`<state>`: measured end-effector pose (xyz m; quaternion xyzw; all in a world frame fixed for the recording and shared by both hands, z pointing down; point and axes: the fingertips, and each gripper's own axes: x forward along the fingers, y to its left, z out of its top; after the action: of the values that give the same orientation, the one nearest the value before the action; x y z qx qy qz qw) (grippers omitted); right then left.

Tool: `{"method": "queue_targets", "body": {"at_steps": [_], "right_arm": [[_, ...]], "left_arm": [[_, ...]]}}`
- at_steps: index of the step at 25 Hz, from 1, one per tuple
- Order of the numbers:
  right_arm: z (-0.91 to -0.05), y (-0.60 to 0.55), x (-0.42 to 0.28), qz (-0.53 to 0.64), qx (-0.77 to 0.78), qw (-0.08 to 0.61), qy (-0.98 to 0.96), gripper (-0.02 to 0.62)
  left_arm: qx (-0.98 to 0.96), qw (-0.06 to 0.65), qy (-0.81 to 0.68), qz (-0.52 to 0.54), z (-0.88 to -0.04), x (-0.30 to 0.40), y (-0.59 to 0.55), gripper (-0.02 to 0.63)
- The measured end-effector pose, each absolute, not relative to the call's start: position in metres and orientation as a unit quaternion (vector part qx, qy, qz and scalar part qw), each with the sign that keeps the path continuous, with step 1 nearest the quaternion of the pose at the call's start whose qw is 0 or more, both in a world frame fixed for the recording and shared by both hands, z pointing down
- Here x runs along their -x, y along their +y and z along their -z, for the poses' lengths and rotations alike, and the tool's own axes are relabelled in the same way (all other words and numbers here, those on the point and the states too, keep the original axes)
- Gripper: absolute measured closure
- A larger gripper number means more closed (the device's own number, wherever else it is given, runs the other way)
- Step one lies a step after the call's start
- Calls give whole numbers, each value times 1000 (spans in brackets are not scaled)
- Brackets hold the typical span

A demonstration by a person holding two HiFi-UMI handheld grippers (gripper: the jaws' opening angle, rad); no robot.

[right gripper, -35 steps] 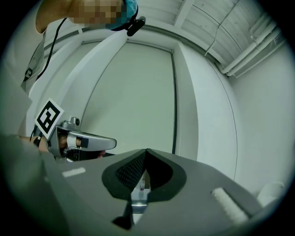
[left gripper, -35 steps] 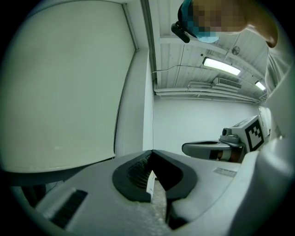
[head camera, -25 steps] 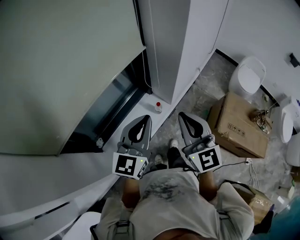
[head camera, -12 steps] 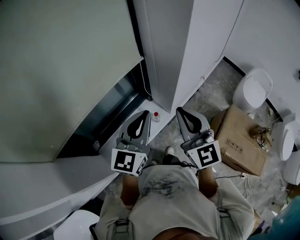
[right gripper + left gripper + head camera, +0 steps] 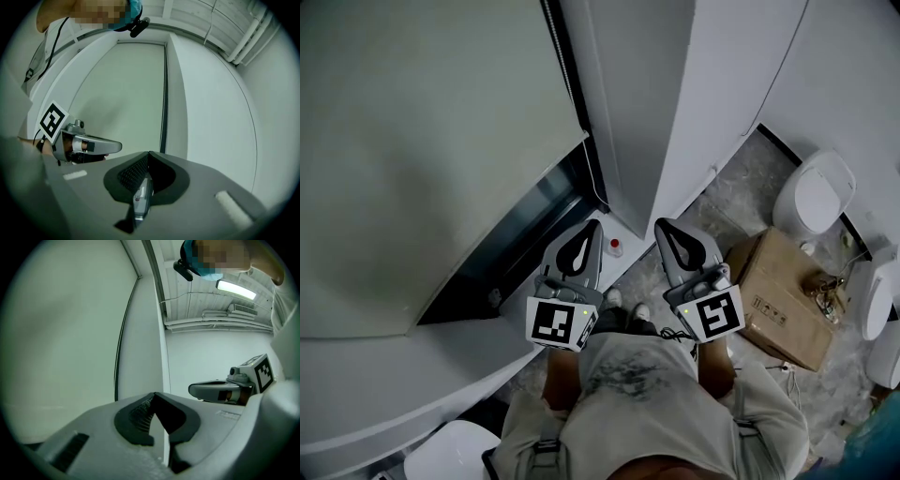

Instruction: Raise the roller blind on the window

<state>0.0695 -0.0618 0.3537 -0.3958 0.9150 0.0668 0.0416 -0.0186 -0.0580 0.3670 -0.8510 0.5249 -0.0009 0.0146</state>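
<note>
Blind [image 5: 422,159] hangs low. Its cord [image 5: 593,178] runs up and down, just ahead of the left tongs [image 5: 594,227] (nearer than the right tongs [image 5: 662,227]) — both clenched, empty.

White wall pier [image 5: 647,103] sits right of the window [image 5: 520,239], where only a dark strip of glass and frame shows. White sill [image 5: 384,375] runs below it. Floor [image 5: 741,192] is grey mottled stone, with black skirting [image 5: 780,145] along the white right-hand wall [image 5: 853,75]. Cardboard box [image 5: 778,300] on the floor. White rounded lidded fixture [image 5: 814,195] near it, can't tell what it is. Small red-capped bottle [image 5: 616,247] at the pier's foot. Ceiling [image 5: 201,287]: tube light [image 5: 236,289] lit, pipes [image 5: 218,324] along the top of the far wall.
</note>
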Motion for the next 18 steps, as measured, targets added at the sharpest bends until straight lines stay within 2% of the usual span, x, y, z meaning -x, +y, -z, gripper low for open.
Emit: {"method": "queue_targets", "body": {"at_steps": [9, 18], "right_arm": [[-362, -103, -54, -66, 417, 7, 906, 584], [-359, -139, -42, -72, 436, 6, 897, 584]], "left_arm": [[865, 17, 501, -3, -366, 30, -118, 598], [874, 16, 486, 2, -368, 38, -174, 592]]}}
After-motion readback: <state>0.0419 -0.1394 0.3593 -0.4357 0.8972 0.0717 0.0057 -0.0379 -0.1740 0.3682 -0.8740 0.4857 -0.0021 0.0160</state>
